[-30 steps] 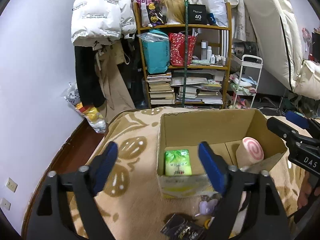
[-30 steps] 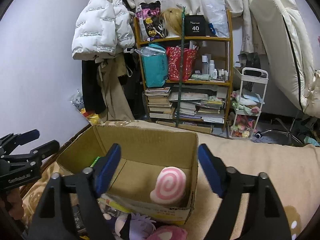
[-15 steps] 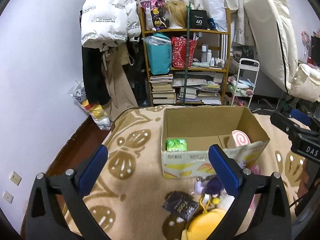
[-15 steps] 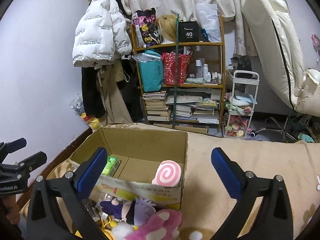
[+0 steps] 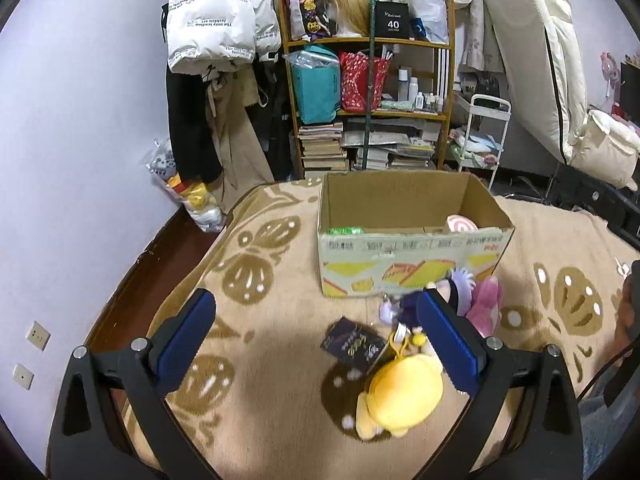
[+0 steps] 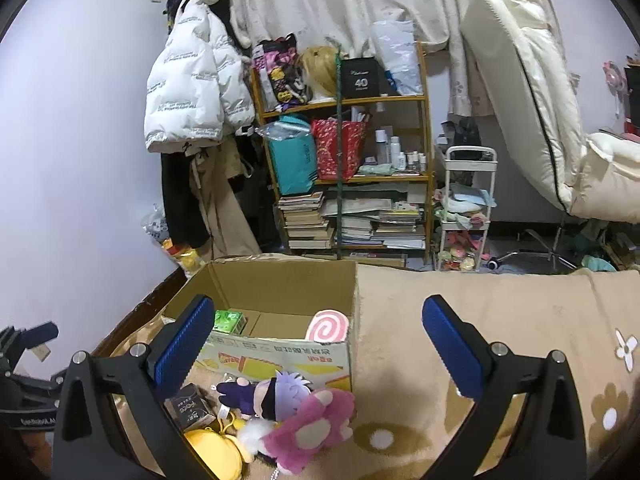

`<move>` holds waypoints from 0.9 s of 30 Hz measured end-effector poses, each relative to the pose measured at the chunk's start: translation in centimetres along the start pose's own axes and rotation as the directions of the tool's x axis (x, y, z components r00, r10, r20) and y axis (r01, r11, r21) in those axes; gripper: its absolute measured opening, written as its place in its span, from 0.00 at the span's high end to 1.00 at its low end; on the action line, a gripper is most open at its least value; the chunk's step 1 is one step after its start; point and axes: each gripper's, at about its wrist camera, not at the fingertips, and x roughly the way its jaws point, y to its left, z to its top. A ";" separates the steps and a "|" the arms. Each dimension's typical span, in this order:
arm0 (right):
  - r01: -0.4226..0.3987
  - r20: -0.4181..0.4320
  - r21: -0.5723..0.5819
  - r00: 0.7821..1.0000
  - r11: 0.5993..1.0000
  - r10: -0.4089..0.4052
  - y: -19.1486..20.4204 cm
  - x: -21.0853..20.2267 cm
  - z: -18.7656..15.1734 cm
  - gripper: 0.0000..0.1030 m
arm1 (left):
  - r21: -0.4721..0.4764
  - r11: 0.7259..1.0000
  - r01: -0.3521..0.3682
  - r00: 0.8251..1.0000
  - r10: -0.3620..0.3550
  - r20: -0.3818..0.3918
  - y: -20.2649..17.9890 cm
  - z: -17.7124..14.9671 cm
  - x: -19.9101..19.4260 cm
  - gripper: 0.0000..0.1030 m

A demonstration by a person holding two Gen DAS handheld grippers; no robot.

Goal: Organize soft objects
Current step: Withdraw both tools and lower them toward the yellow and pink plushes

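1. The left tongs (image 5: 318, 338) hung wide open over the beige patterned blanket (image 5: 260, 320), nothing between the blue pads.
2. The right tongs (image 6: 318, 344) were spread just as wide and gripped nothing either.
3. A cardboard box (image 5: 408, 264) sat open on the blanket, ahead of both tongs.
4. Inside it, a pink-and-white swirl cushion (image 6: 329, 325) leaned in the right near corner, against the front wall.
5. A green packet (image 6: 229, 321) lay in the left part of the box, well apart from the swirl cushion.
6. In front of the box, the loose toys were bunched together on the blanket.
7. A purple-haired doll (image 6: 276, 394) lay just before the box's front wall, touching a pink plush (image 6: 310, 428) on its near side.
8. A yellow plush (image 5: 400, 396) lay nearest the left wrist camera, partly behind the right finger of the left tongs.
9. A small black packet (image 5: 352, 346) lay flat just left of the yellow plush.
10. Beyond the blanket stood a wooden shelf (image 5: 368, 112) crowded with books and bags, with a white puffer jacket (image 5: 212, 28) hanging to its left.
11. From the right wrist view, the left tongs showed at the far left edge, low beside the box.
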 end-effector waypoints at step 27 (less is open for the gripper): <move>-0.006 -0.116 0.039 0.993 0.999 0.010 -0.4 1.5 -2.1 0.00 | 0.046 0.998 0.033 0.991 -0.026 -0.130 -2.0 -2.6 2.3 0.03</move>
